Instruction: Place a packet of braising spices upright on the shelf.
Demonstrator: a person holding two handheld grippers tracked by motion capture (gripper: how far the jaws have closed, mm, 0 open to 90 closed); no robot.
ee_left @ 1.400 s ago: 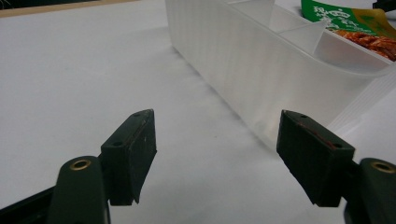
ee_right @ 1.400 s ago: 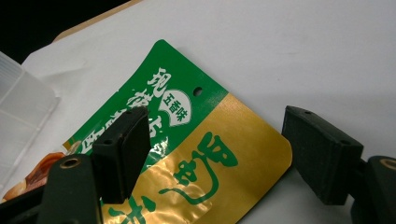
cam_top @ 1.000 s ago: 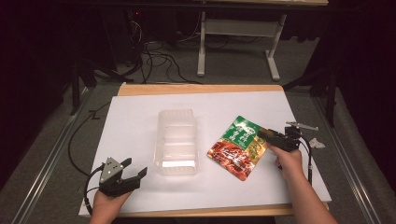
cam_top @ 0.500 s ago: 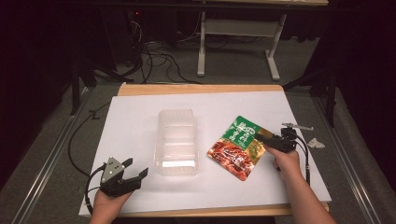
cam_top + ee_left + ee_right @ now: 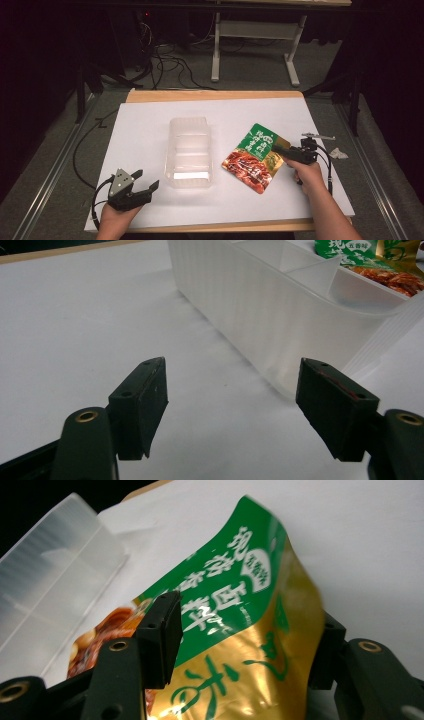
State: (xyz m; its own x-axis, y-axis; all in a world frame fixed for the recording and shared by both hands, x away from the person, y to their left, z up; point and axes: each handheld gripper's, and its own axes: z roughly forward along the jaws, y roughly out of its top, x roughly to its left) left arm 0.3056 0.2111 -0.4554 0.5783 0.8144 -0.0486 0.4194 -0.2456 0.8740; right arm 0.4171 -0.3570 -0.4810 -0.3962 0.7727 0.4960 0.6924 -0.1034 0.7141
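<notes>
A clear plastic container (image 5: pixel 190 150) with dividers lies at the middle of the white sheet; its near wall (image 5: pixel 270 315) stands just beyond my left gripper. A green, gold and red food packet (image 5: pixel 252 155) lies flat to its right. My right gripper (image 5: pixel 275 148) is at the packet's right edge, open, one jaw on each side of the bowed packet (image 5: pixel 235 570). The container (image 5: pixel 45 590) sits further left in that view. My left gripper (image 5: pixel 146 179) rests near the front left of the sheet, open with nothing between its fingers (image 5: pixel 145 395).
A white sheet (image 5: pixel 150 125) covers the wooden table. A crumpled white scrap (image 5: pixel 339 153) and a small metal piece (image 5: pixel 317 135) lie at the right edge. Cables (image 5: pixel 165 60) and a table frame (image 5: pixel 250 30) sit on the floor beyond.
My right gripper has slid a little left, onto the packet's right edge. The left gripper has stayed put.
</notes>
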